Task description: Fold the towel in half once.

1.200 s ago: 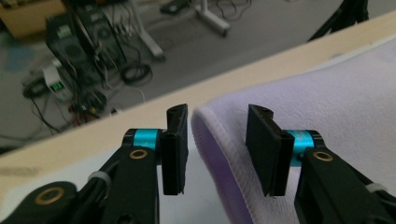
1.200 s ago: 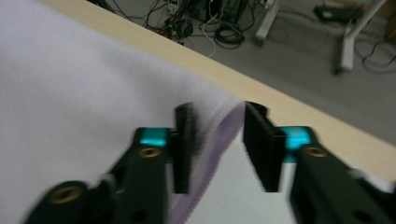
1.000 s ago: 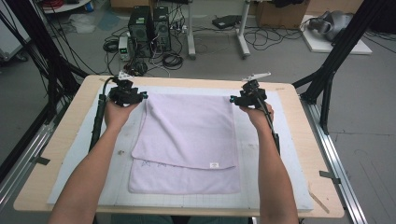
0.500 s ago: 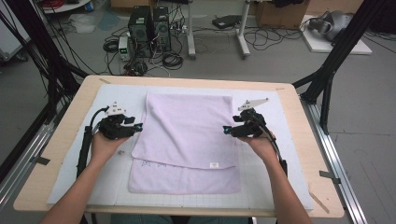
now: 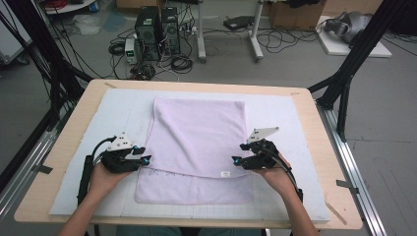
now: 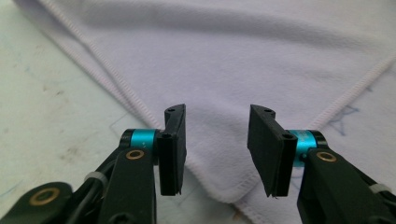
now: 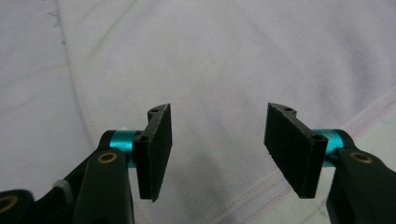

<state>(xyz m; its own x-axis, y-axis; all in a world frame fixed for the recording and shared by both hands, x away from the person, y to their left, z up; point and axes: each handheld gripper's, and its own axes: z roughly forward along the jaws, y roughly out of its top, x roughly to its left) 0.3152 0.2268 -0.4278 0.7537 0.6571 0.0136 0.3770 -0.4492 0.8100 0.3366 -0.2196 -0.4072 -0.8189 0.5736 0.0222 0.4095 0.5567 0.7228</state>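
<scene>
Both grippers came back from towel's (image 5: 196, 142) far corners to folded edge; left gripper (image 5: 140, 160) and right gripper (image 5: 240, 161) flank it, jaws apart, just narrowed, nothing clamped.

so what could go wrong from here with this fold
1. The left gripper and right gripper are open at the folded edge of the pale lilac towel; a deep bite might catch both layers.
2. Uneven pulls could skew it on the white mat.
</scene>
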